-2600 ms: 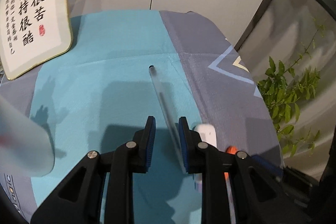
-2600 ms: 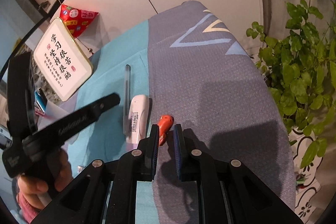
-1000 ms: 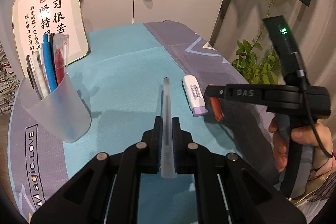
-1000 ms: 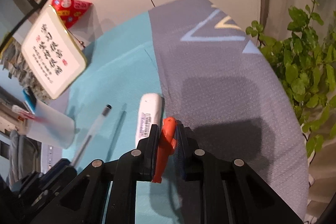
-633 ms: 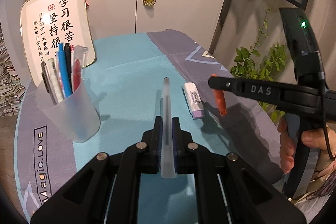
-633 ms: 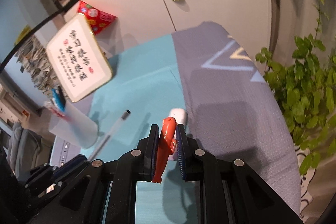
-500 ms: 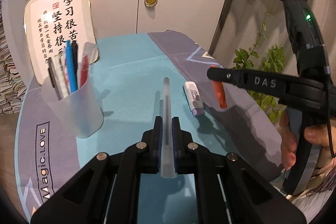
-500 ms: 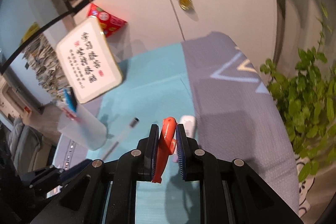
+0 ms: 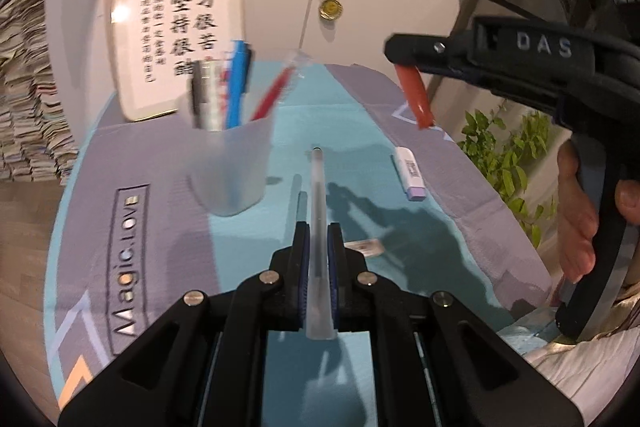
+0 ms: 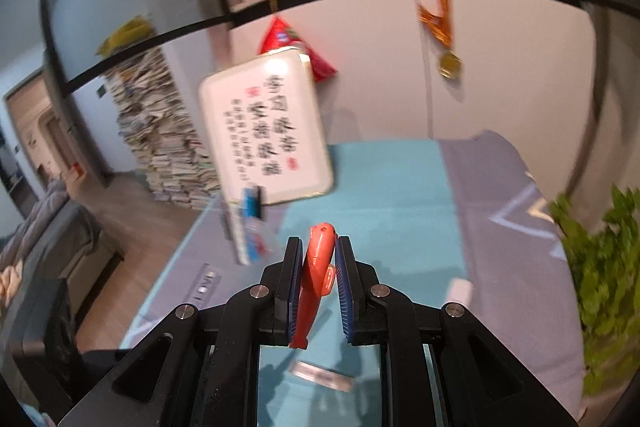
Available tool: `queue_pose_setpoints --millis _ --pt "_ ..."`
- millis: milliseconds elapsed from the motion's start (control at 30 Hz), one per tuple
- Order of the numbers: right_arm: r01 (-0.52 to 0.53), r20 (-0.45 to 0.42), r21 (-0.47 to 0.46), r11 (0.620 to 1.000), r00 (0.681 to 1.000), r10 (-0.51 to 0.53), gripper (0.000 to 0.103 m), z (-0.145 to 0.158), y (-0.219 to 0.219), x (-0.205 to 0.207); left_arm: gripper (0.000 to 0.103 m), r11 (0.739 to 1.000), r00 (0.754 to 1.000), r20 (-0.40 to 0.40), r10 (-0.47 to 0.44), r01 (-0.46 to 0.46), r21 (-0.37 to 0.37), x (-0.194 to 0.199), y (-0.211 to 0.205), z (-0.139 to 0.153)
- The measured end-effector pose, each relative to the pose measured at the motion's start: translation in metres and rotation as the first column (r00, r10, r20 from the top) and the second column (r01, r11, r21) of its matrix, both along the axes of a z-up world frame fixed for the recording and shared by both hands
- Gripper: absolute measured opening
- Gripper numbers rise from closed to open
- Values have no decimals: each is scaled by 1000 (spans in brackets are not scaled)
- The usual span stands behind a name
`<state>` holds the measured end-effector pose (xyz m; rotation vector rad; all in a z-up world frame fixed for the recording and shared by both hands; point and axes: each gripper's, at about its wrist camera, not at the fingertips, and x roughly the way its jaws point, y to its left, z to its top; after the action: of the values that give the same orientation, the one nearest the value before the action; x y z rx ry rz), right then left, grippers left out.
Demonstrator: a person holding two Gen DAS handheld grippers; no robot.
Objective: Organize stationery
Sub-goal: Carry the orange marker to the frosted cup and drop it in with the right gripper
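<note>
My left claw is clenched on a translucent pen, held above the counter, its long axis running straight ahead with the dark tip pointing away from me, just right of the frosted pen cup. My right claw grasps an orange cutter lengthwise between the pads, nose forward, high above the counter. A white eraser lies on the cloth, right of the pen.

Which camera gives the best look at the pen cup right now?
The left wrist view: the translucent pen cup shows whole, though blurred, with pens standing in it, on the tablecloth. In the right wrist view only its pen tops and rim show, blurred, beside the left finger.
</note>
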<state>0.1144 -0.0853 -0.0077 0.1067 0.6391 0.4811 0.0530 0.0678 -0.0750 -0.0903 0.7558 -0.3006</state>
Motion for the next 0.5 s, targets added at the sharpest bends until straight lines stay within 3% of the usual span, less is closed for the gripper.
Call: queue_pose_setpoints --millis 233,500 --pt "-62 30 -20 998 998 63 18 13 47 1 7 999 999 38 31 -31 -8 -10 25 10" --pt "-42 40 -66 997 998 44 18 13 78 12 7 998 997 43 57 -56 -27 -24 54 10"
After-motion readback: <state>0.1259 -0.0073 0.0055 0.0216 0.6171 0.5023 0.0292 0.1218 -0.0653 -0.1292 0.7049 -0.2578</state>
